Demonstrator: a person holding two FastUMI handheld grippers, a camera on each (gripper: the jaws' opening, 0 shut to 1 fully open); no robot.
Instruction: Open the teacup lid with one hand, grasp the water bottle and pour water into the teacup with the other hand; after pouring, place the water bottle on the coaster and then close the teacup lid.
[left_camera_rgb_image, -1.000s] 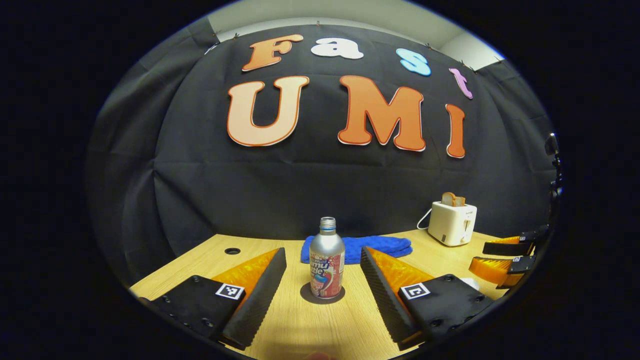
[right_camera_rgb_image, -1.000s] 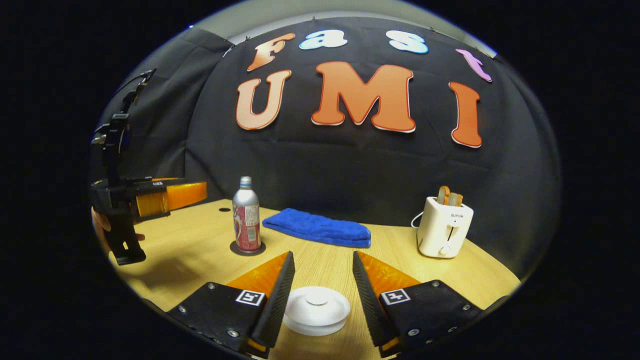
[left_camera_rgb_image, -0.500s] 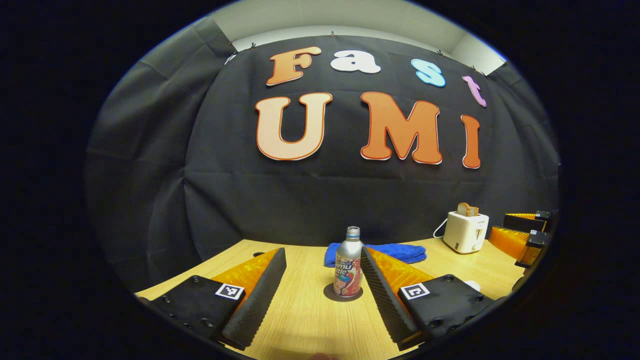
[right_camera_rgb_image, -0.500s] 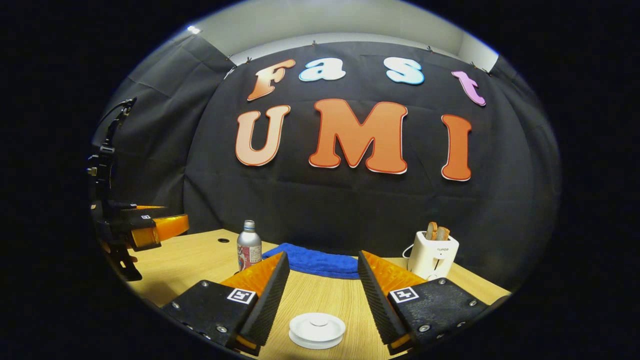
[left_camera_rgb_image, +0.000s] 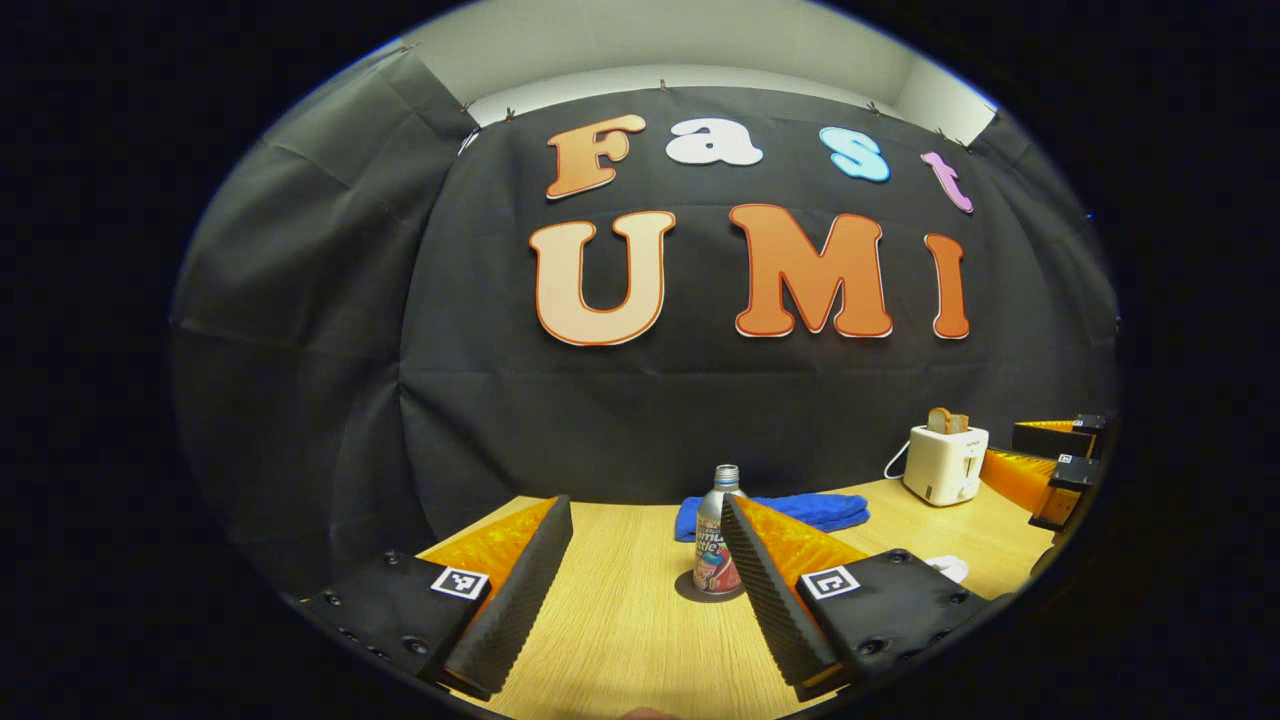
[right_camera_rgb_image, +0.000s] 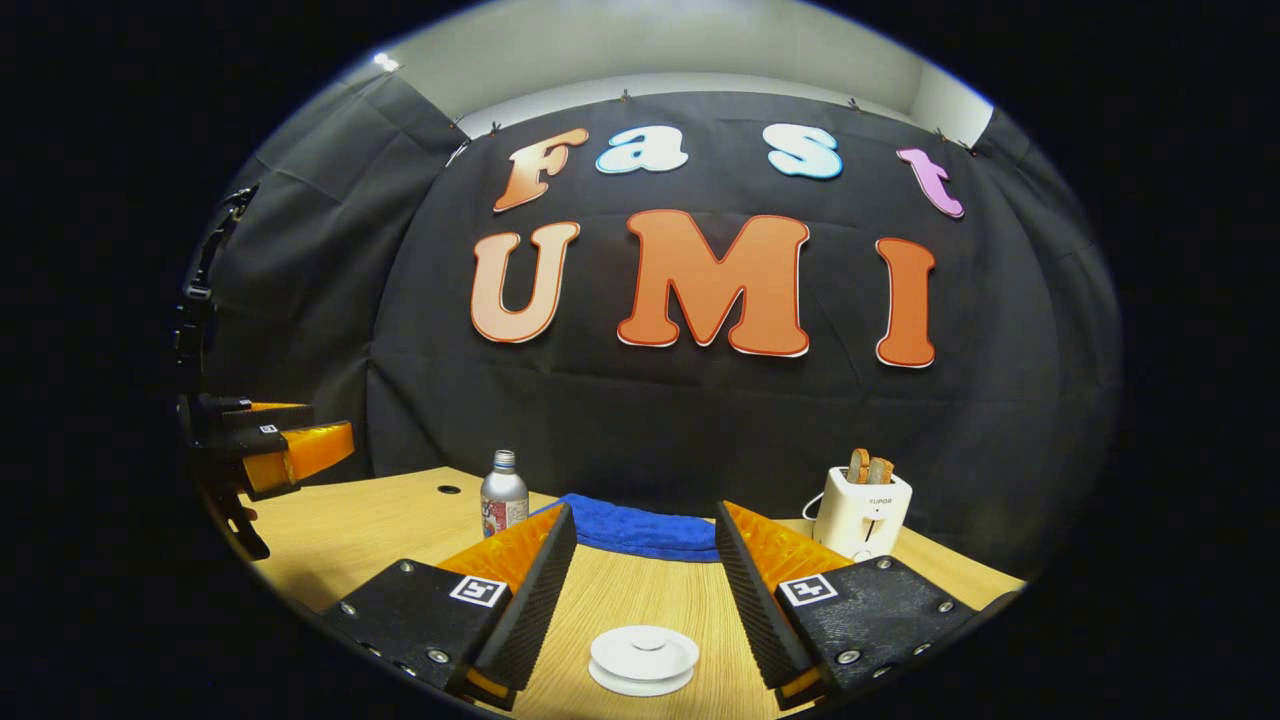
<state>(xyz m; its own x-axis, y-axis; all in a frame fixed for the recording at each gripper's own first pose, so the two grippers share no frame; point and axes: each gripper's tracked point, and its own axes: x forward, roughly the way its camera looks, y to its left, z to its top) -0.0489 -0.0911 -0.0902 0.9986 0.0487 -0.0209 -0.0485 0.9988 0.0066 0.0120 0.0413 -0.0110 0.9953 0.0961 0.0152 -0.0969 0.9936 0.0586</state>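
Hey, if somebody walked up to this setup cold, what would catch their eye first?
Probably the silver water bottle, upright on a dark coaster mid-table, with a folded blue towel lying just behind it. Next, the white toaster with bread sticking up at the back right of the wooden table. Nearest, a white teacup lid sits between the open right gripper.

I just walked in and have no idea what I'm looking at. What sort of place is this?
It looks like a staged recording booth, not a real kitchen: a black cloth wall hangs behind a wooden table set with props, a toaster and a water bottle. Both hand-held tongs are open.
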